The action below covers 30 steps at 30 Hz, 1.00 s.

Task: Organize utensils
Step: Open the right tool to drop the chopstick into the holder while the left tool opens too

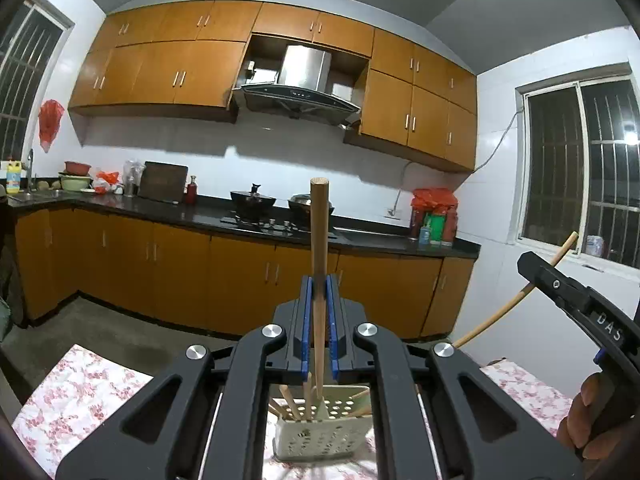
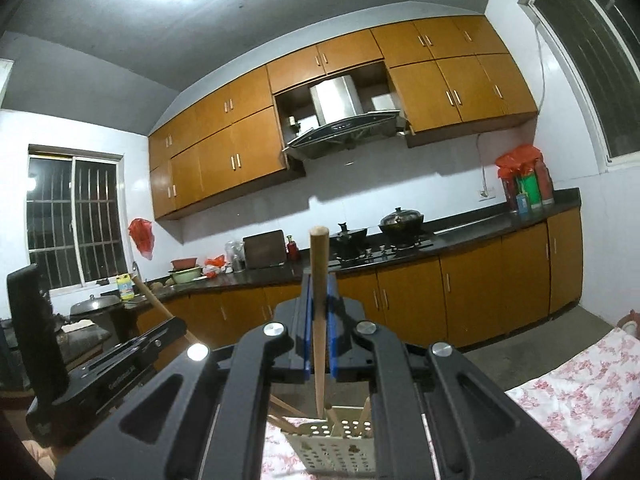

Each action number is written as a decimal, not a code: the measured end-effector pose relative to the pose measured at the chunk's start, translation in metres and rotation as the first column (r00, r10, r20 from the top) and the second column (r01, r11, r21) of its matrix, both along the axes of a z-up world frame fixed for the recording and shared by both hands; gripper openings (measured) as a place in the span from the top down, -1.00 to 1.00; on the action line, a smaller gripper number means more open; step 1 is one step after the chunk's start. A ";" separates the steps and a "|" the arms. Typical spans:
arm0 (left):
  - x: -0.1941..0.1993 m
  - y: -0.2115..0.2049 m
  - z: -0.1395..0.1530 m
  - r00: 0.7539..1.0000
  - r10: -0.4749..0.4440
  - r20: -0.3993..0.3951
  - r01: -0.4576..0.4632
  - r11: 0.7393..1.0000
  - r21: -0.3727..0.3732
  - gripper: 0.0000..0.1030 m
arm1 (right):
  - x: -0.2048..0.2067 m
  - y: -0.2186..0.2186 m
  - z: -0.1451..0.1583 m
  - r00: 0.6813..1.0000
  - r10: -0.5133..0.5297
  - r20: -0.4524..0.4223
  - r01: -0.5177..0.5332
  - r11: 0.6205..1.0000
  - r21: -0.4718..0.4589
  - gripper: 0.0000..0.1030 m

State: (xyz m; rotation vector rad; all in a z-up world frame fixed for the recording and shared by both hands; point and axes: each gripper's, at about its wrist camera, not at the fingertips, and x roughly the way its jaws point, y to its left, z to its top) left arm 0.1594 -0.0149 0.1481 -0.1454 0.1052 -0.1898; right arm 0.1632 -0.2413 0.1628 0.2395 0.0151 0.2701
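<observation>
Gripping a wooden stick [image 1: 319,240] upright, left claw [image 1: 319,292] hangs above the perforated holder [image 1: 320,436], tip already inside. Right claw [image 2: 319,292] clamps its own stick [image 2: 319,280] likewise, probably for a straight drop. Floral table [image 1: 80,396] beneath.

cream perforated utensil basket [image 1: 320,436], pale wooden handles [image 1: 319,248], blue gripper pads [image 1: 306,320], pink-flowered white tablecloth [image 1: 80,396], orange-brown cabinets [image 1: 160,72], black countertop [image 1: 192,216]
</observation>
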 end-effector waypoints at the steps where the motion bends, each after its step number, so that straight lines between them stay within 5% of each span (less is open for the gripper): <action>1: 0.004 -0.001 -0.002 1.000 0.006 -0.002 -0.006 1.000 0.002 0.85 | 0.003 0.002 -0.002 1.000 -0.006 -0.003 0.006 1.000 -0.006 0.85; 13: 0.030 -0.006 -0.031 0.995 -0.020 -0.093 0.021 1.000 0.009 0.85 | 0.052 0.027 -0.033 0.987 -0.024 -0.158 0.008 0.994 -0.105 0.84; 17: 0.034 -0.004 -0.036 0.992 -0.033 -0.119 0.033 0.999 -0.006 0.83 | 0.049 0.028 -0.037 0.987 -0.022 -0.159 0.005 0.994 -0.105 0.45; 19: 0.033 -0.001 -0.035 0.992 -0.034 -0.123 0.032 0.999 -0.018 0.64 | 0.045 0.025 -0.035 0.989 -0.027 -0.145 0.012 0.994 -0.105 0.33; 21: 0.031 0.004 -0.033 0.993 -0.025 -0.114 0.022 0.999 -0.032 0.17 | 0.040 0.023 -0.034 0.990 -0.030 -0.138 0.016 0.995 -0.103 0.27; 28: 0.020 0.016 -0.025 0.995 -0.010 -0.103 0.005 0.999 -0.053 0.05 | 0.010 0.008 -0.034 0.991 -0.051 -0.122 0.038 0.994 -0.104 -0.10; 30: 0.012 0.020 -0.023 0.995 0.005 -0.099 -0.010 0.999 -0.047 -0.18 | -0.002 0.006 -0.034 0.992 -0.062 -0.114 0.048 0.992 -0.119 -0.30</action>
